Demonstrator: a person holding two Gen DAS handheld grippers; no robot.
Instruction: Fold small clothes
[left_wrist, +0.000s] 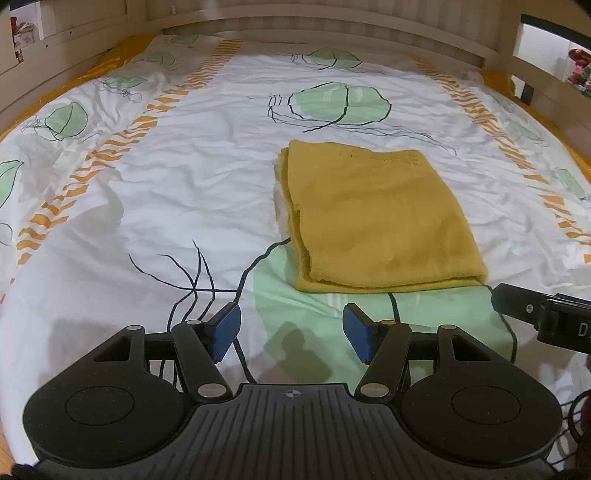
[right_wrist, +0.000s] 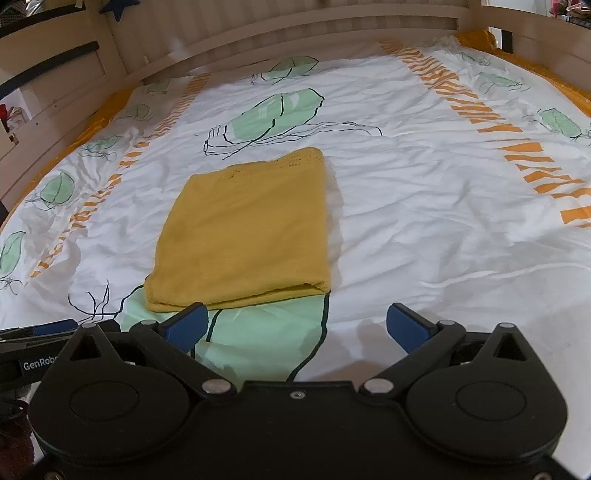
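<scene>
Left wrist view: the left gripper (left_wrist: 291, 334) hangs with its jaws apart, nothing between the blue pads, just short of the yellow cloth (left_wrist: 376, 221). The cloth lies folded flat on the bedsheet (left_wrist: 184, 177). The right gripper (right_wrist: 295, 326) is spread wide too, empty, near the cloth's (right_wrist: 247, 229) front edge.

A mustard-yellow knitted garment (left_wrist: 380, 218) is seen folded on a white bedcover (left_wrist: 184, 192), which is printed with pale green leaf shapes outlined in dark ink and with bands of orange chevron stripes. An orange-yellow sheet (left_wrist: 496, 79) is glimpsed at the edges. The bed frame (right_wrist: 295, 22) is pale wood. Both grippers are black, with blue pads (left_wrist: 225, 330) (ribbed in texture).
</scene>
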